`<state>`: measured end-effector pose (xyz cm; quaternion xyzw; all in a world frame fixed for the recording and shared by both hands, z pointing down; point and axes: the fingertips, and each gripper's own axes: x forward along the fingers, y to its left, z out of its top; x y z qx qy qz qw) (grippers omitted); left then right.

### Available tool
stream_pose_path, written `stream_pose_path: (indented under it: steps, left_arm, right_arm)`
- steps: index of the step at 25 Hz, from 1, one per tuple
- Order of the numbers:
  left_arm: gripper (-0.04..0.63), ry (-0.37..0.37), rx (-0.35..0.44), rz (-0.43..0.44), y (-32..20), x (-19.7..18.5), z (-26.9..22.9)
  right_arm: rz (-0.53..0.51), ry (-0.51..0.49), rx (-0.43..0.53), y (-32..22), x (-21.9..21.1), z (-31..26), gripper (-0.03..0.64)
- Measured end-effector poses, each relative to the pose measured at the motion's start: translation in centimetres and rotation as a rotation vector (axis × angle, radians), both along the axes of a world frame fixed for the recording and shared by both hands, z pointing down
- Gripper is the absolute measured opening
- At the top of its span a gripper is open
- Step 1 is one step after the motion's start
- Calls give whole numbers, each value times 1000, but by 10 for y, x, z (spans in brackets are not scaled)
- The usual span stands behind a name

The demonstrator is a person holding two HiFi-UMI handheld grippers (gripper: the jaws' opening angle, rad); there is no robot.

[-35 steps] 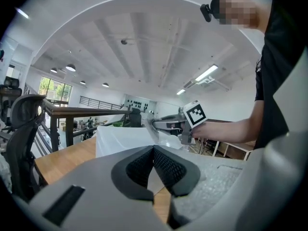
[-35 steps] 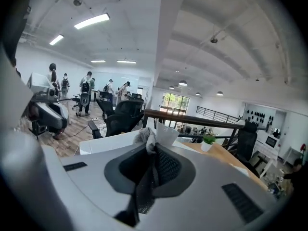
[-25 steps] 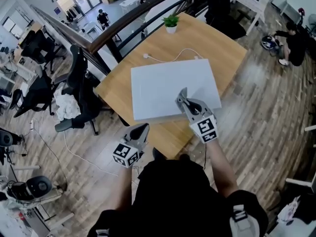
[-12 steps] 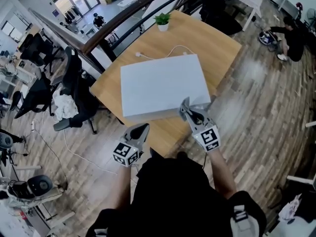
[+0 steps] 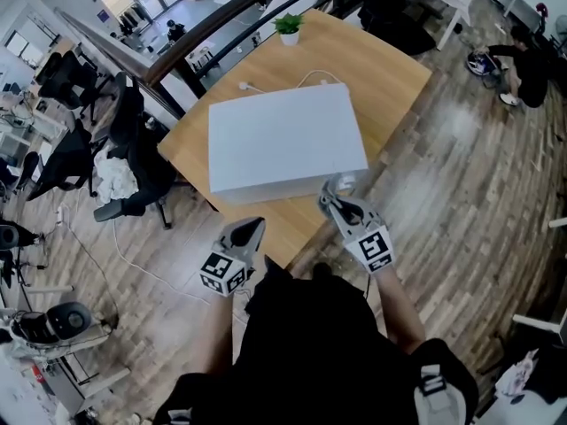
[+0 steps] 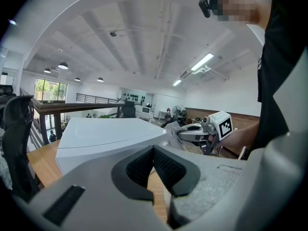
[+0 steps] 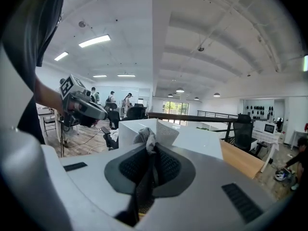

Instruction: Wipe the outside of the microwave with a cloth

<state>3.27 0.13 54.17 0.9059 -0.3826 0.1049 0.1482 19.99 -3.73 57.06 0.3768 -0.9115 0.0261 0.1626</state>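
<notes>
The white microwave (image 5: 279,140) stands on a wooden table (image 5: 390,69), seen from above. My right gripper (image 5: 330,189) is at the microwave's near right corner, shut on a grey cloth (image 7: 146,137) that bunches up between its jaws. In the right gripper view the microwave (image 7: 192,136) lies just past the cloth. My left gripper (image 5: 257,227) hangs off the table's near edge, shut with nothing in it. From the left gripper view (image 6: 154,150) the microwave (image 6: 106,134) is ahead, with the right gripper (image 6: 192,131) and the cloth (image 6: 172,134) at its corner.
A small potted plant (image 5: 289,27) stands at the table's far edge, and a white cable (image 5: 301,82) runs behind the microwave. A dark railing (image 5: 221,25) and office chairs (image 5: 133,149) lie to the left. A person (image 5: 523,60) crouches at far right.
My right gripper has slid with the cloth from the microwave's top down to its near right corner. The left gripper has barely moved.
</notes>
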Motion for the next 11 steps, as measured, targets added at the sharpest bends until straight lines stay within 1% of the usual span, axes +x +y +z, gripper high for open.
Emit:
stream_pose_path:
  steps: [6,11]
  left_arm:
    - [0,-5,-4,-17,23,15,5]
    - [0,4,-13,-18,41,20,10]
  right_arm:
    - [-43,19,-4,25,9,12,21]
    - [-70,32,12,40,6,14,21]
